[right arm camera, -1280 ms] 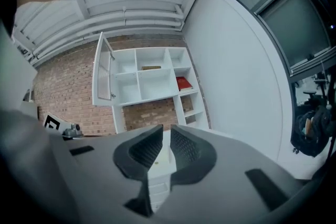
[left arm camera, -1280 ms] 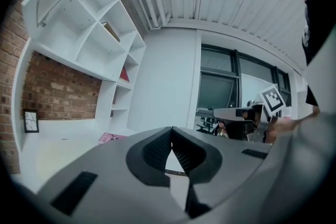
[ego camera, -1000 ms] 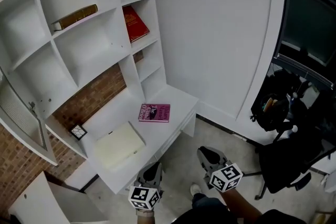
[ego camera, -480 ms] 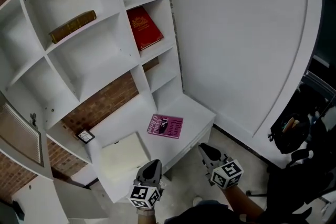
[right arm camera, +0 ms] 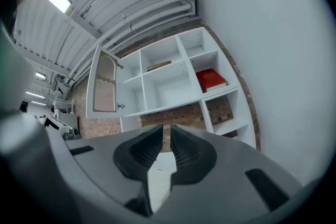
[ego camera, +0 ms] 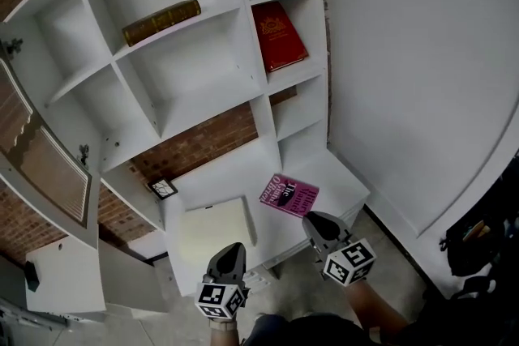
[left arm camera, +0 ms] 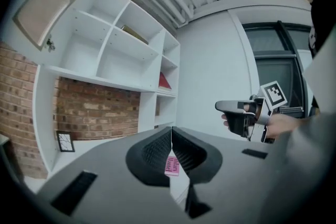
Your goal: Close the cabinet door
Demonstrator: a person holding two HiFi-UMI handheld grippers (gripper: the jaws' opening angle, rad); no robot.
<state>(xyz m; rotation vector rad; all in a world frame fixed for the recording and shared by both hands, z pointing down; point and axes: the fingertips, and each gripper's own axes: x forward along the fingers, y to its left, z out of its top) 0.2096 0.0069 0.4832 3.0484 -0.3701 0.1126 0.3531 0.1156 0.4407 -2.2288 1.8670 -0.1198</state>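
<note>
The white shelf unit (ego camera: 243,105) has an upper cabinet door (ego camera: 49,166) with a beige inset panel, swung open at its left end. The door also shows in the left gripper view (left arm camera: 52,2) and the right gripper view (right arm camera: 104,84). My left gripper (ego camera: 231,249) is low in the head view, level and pointing at the desk, with its jaws closed and empty (left arm camera: 171,131). My right gripper (ego camera: 312,219) is beside it, also shut and empty (right arm camera: 165,128). Both are far from the door. The right gripper (left arm camera: 226,108) also shows in the left gripper view.
A brown book (ego camera: 160,22) and a red book (ego camera: 278,36) lie in the shelves. On the desk top (ego camera: 345,178) are a magenta book (ego camera: 289,195), a white pad (ego camera: 215,227) and a small framed picture (ego camera: 162,189). A lower white door (ego camera: 65,275) stands open at bottom left. A black bag (ego camera: 478,243) is at right.
The view has swung left: the open door shows more fully, and the chair and bag have slid towards the right edge. Both grippers came closer to the desk, still shut.
</note>
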